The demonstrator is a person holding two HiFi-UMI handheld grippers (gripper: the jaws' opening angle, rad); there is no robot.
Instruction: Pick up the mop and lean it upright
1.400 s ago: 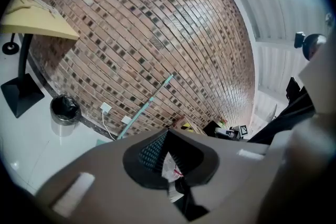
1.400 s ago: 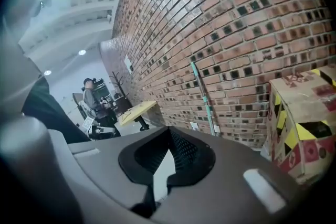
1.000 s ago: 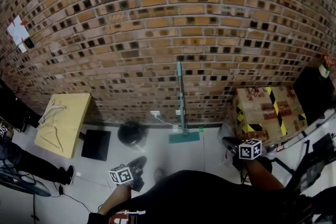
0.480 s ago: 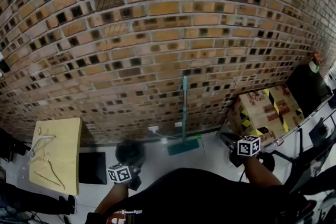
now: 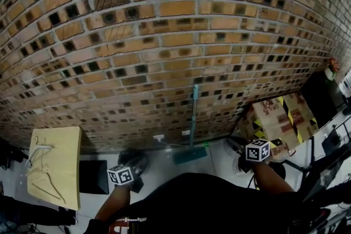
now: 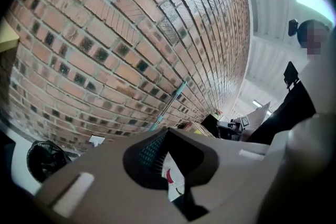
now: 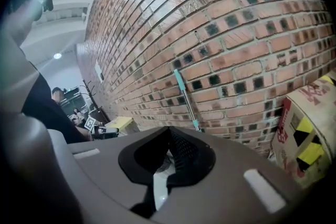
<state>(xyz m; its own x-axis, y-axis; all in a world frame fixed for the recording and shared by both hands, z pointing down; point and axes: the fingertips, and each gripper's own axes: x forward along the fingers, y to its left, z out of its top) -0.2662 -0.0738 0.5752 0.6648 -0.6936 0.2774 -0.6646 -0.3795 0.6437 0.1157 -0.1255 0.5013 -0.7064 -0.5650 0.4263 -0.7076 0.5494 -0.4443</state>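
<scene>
The mop (image 5: 193,118) already stands upright, its handle against the brick wall (image 5: 164,35) and its flat head on the floor, ahead of both grippers and between them, well out of reach of either. I judge the leaning step done, so this reads as the end of the task or a pause with nothing in hand. The left gripper (image 5: 131,179) and right gripper (image 5: 241,149) sit low, close to the person's body. If any move is called for, it is only a check that the handle rests firmly on the brick and the head does not slide; a regrasp would mean reaching forward to the shaft and spreading the jaws 1st. The left gripper view shows what the head view cannot: that gripper's (image 6: 168,170) jaws are pressed almost together, only a thin slit showing floor between them, with nothing pinched. The right gripper view shows the same of the right gripper (image 7: 163,165): drawn together and empty. Each of these 2 views catches only the teal shaft, up and to the right of the left gripper (image 6: 170,99) and just above the right one (image 7: 185,97). Only the head view shows the mop's head, a box (image 5: 279,118) beyond the right gripper and a table (image 5: 52,164) with hangers off to the left gripper's outer side.
</scene>
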